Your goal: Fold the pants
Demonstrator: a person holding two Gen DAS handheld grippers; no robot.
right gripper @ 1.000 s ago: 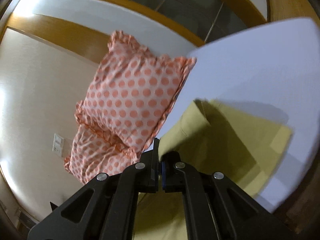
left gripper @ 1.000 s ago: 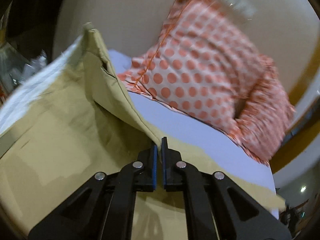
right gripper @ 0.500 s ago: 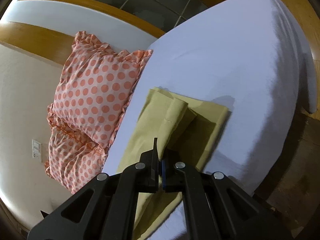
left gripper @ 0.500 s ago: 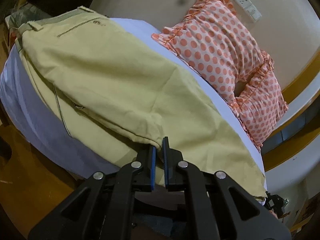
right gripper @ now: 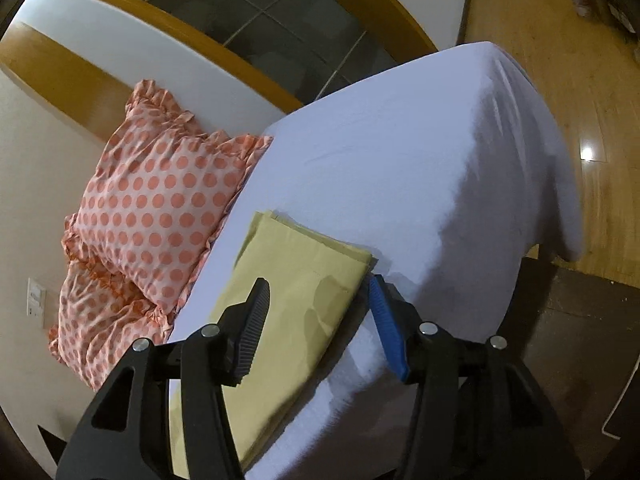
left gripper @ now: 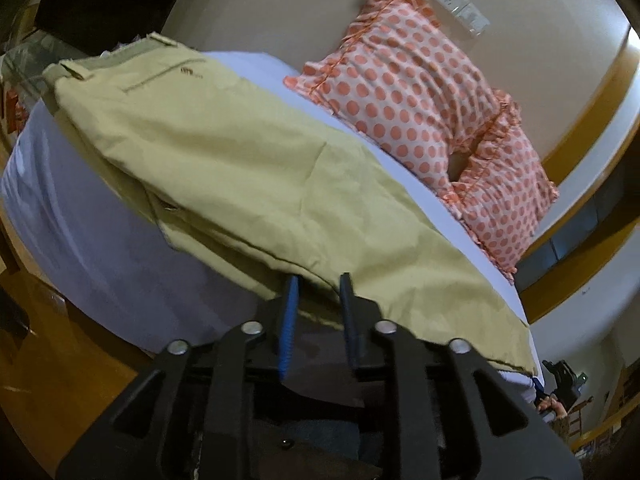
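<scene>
Khaki pants (left gripper: pixel 256 168) lie folded lengthwise, one leg over the other, along the near edge of a bed with a pale lilac sheet (left gripper: pixel 100 248). The waistband and a back pocket are at the far left. My left gripper (left gripper: pixel 318 284) is open at the pants' near edge, with fabric just beyond its fingertips. In the right wrist view the leg hems (right gripper: pixel 308 280) lie stacked flat. My right gripper (right gripper: pixel 318 292) is wide open above the hems and holds nothing.
Two orange polka-dot pillows (left gripper: pixel 424 92) lean on the beige wall behind the pants; they also show in the right wrist view (right gripper: pixel 160 208). The sheet (right gripper: pixel 400 160) stretches right of the hems. Wooden floor (right gripper: pixel 560 60) surrounds the bed.
Both grippers have let go of the pants and opened. The lifted leg now lies flat over the other one. Both grippers have drawn back toward the bed's near edge.
</scene>
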